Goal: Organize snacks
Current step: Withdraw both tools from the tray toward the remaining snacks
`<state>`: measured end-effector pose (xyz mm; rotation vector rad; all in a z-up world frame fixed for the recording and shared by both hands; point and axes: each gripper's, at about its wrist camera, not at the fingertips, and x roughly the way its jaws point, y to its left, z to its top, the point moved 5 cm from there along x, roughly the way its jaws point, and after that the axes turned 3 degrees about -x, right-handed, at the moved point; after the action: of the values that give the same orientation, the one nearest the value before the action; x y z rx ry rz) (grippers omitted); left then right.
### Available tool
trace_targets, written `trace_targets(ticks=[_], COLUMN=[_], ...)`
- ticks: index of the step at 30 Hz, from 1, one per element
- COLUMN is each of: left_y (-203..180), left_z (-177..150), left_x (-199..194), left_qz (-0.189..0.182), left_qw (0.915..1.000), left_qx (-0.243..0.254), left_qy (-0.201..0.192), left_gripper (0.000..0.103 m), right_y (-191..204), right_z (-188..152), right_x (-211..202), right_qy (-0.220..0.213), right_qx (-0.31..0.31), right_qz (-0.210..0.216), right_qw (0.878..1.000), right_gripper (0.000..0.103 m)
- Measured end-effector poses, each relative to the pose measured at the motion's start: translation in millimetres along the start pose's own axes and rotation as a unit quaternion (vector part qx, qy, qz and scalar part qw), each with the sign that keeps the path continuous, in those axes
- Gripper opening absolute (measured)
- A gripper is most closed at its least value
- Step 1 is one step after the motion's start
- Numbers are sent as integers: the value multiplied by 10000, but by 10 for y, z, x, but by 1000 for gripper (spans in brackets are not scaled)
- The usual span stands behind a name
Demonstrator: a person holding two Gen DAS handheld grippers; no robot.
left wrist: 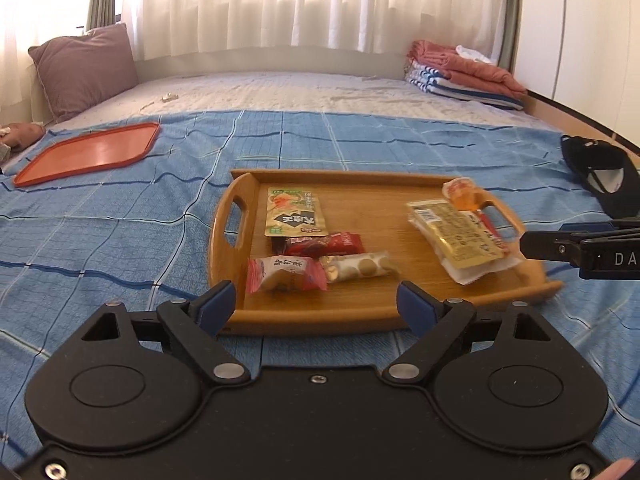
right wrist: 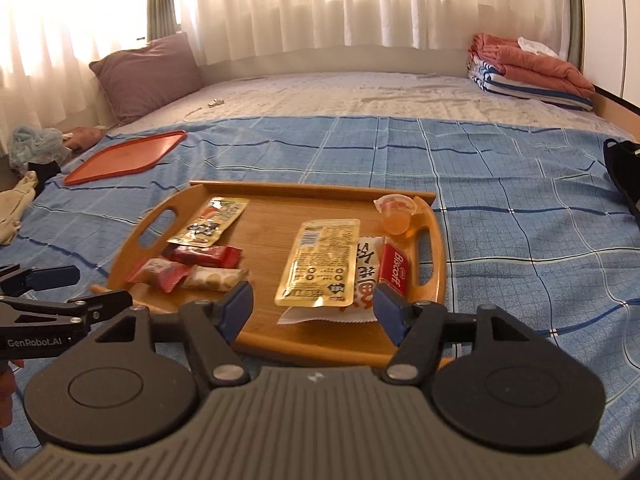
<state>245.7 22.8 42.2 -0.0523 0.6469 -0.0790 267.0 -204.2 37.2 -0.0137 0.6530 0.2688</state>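
- Left gripper and right gripper both hang released, nothing between their blue pads, just before the rectangular bamboo tray of glossy snack packets.
- Only the right view shows the red Biscoff wrapper ahead of the right pad.

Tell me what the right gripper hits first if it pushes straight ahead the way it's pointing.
Probably the yellow snack packet lying on the wooden tray. The right gripper is open and empty, angled down at it; depth is hard to judge, so the tray's near rim might come first.
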Motion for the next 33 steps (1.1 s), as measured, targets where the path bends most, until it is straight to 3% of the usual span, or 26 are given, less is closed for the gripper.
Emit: trace_targets(ticks=[7,14,33], left_y=[-127,-212,-429], left_z=[-159,-444,-953], left_x=[-421,-578,-428], left_qz=[-235,-330,-304], left_qw=[9996,9992,9976], left_qx=[132,230,584], left_qy=[-105,-33,191], left_gripper=[90,90,90], right_y=[164,274,210], right_z=[-182,-563,-1253], right_x=[-413,-591,-513], right_qy=[-207,-169,368], right_qx=[-363,-601,-848], right_qz=[10,78,5], right_qw=[9991,9980,9957], right_gripper=[82,83,80])
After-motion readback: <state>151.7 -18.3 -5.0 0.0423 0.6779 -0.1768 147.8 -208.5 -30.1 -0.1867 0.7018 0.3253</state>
